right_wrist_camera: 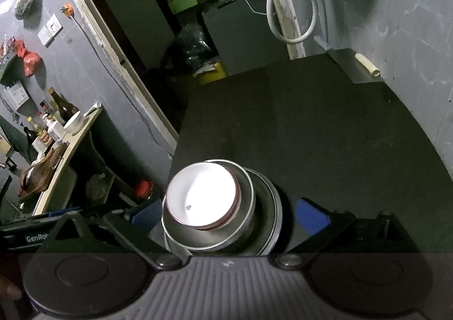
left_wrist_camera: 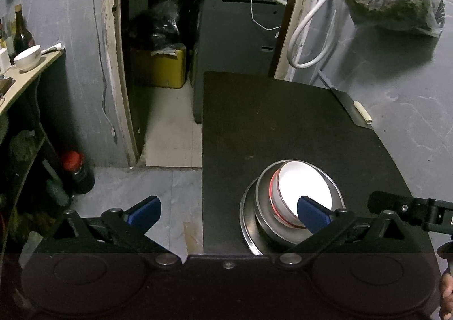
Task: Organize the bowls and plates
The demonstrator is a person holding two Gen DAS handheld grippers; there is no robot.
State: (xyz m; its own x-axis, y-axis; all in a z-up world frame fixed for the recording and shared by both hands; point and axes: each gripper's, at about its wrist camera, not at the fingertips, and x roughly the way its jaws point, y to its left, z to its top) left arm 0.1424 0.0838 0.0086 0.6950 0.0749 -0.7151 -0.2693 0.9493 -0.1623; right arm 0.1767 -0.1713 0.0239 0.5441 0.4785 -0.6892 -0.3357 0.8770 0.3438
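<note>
Both hand-held grippers, left (left_wrist_camera: pixel 229 213) and right (right_wrist_camera: pixel 230 216), released; white bowl (right_wrist_camera: pixel 201 195) nested in steel bowl (right_wrist_camera: pixel 243 223) on plate (left_wrist_camera: pixel 249 232), black bench (left_wrist_camera: pixel 283 127).

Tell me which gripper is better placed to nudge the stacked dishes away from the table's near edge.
Probably right. The right gripper is open with the stack of white bowl, steel bowl and steel plate between its fingers. The left gripper is open, mostly over the floor; only one finger overlaps the stack.
</note>
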